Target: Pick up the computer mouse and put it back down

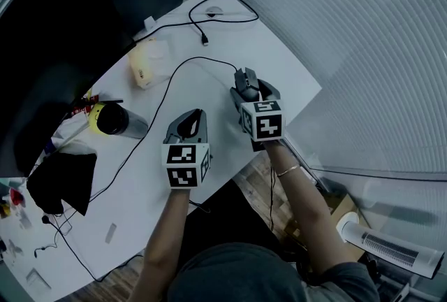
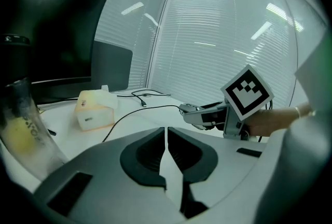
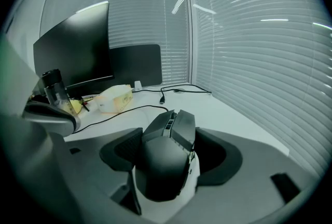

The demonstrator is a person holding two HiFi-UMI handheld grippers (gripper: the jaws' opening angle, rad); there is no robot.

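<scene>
Sitting between the right tongs (image 3: 174, 137) is the mouse (image 3: 163, 166).

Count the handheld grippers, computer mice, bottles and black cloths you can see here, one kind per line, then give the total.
grippers: 2 (left gripper, right gripper)
computer mouse: 1
bottle: 1
black cloth: 1
Total: 5
</scene>
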